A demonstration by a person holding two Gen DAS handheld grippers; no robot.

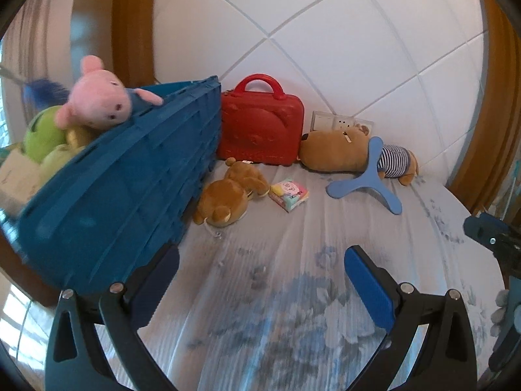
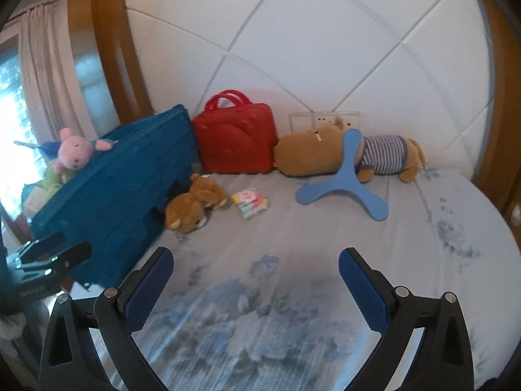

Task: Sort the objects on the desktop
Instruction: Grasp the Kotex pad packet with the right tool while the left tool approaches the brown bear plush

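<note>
A blue crate [image 1: 123,182] [image 2: 123,176] stands at the left with a pink plush pig [image 1: 97,97] [image 2: 73,150] on its rim and green plush toys [image 1: 45,137] inside. On the flowered sheet lie a small brown plush [image 1: 228,192] [image 2: 195,202], a tissue pack [image 1: 289,194] [image 2: 250,202], a blue boomerang [image 1: 371,179] [image 2: 348,179] and a big brown plush dog [image 1: 345,150] [image 2: 325,153]. A red case [image 1: 260,130] [image 2: 236,140] leans on the headboard. My left gripper [image 1: 260,280] and right gripper [image 2: 254,277] are open and empty above the sheet.
A white padded headboard [image 1: 325,32] with wall sockets [image 1: 338,122] closes the back. Wooden frame posts [image 1: 495,97] stand at both sides. The other gripper shows at the right edge of the left wrist view [image 1: 498,238] and the left edge of the right wrist view [image 2: 42,264].
</note>
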